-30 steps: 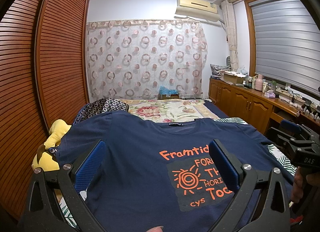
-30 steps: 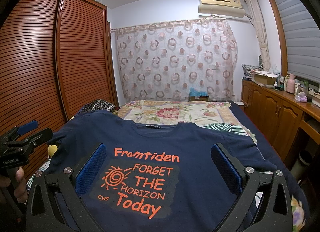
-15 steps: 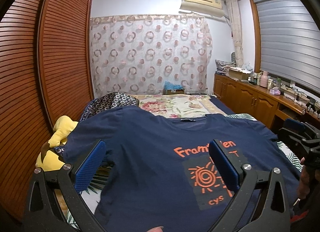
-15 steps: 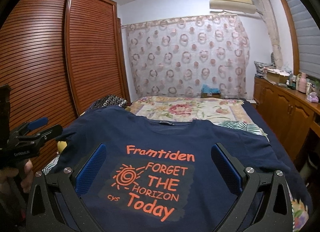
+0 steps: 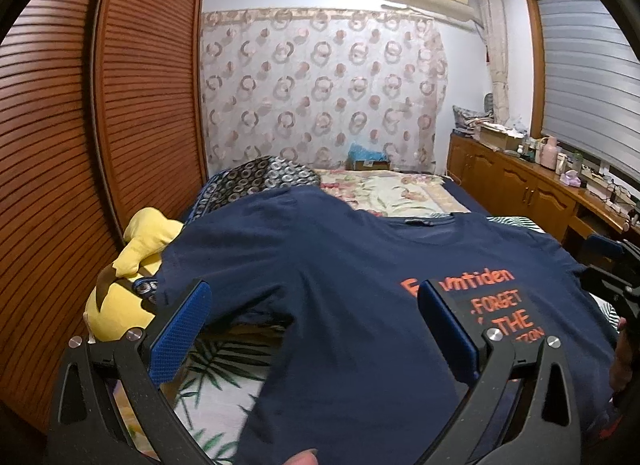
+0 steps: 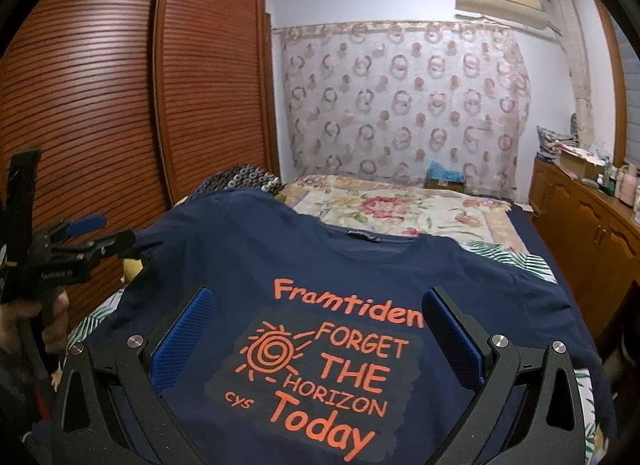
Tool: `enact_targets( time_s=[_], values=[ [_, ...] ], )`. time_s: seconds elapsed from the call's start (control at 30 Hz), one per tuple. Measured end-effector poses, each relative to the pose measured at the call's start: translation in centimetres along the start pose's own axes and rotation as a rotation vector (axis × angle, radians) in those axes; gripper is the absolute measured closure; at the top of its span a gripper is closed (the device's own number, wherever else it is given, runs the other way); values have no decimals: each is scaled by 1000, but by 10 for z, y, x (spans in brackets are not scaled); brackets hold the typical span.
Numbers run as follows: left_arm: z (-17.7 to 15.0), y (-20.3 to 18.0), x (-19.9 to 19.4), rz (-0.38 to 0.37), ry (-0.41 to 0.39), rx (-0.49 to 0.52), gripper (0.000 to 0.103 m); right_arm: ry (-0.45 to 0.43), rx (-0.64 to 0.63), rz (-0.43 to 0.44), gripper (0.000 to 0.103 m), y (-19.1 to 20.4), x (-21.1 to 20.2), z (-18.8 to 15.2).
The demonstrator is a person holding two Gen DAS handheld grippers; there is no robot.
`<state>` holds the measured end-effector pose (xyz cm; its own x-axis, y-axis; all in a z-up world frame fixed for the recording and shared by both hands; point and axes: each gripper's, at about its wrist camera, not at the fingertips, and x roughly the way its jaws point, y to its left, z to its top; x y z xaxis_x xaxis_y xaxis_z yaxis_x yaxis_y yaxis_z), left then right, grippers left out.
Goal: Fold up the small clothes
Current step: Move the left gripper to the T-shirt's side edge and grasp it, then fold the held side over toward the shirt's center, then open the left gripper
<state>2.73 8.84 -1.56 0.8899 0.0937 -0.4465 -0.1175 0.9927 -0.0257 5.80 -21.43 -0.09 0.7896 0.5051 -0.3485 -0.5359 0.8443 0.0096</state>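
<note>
On bed (image 6: pixel 404 209): one T-shirt (image 6: pixel 248 265)

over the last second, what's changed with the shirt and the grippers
The left gripper has swung leftward: in its view the shirt print slid right and the yellow plush came further in. In the right view the left gripper reaches toward the shirt's sleeve. The right gripper shifted only slightly. Both stayed open, gripping nothing; the shirt stayed flat on the bed.

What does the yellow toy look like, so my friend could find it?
Look at the bed, then along its side by the brown slatted wardrobe. The soft yellow toy lies there, beside the dark blue T-shirt's sleeve. It is the only bright yellow thing; everything around it is dark or patterned.
</note>
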Motion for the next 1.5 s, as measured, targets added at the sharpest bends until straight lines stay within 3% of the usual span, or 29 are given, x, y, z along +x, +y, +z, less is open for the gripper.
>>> enact_targets(
  time_s=[0.33,0.5,0.77,0.97,1.3,1.43,1.47,1.5],
  values=[
    [-6,65,25,6,46,-81,0,77,-57,52,0,-4,25,9],
    [-7,98,37,-2,50,-175,22,103,-67,67,0,-2,29,6],
    [-10,130,63,10,101,-228,46,140,-72,82,0,2,39,5],
    [-14,140,83,-22,167,-248,61,135,-68,80,0,5,42,4],
    [-21,141,102,22,254,-242,61,146,-55,89,0,10,42,-1],
    [-22,139,107,-15,264,-232,61,151,-50,90,0,8,41,-3],
    [-21,139,108,-28,265,-230,62,152,-48,90,0,8,41,-3],
    [-21,139,108,-37,267,-229,71,153,-45,89,0,8,41,-3]
  ],
)
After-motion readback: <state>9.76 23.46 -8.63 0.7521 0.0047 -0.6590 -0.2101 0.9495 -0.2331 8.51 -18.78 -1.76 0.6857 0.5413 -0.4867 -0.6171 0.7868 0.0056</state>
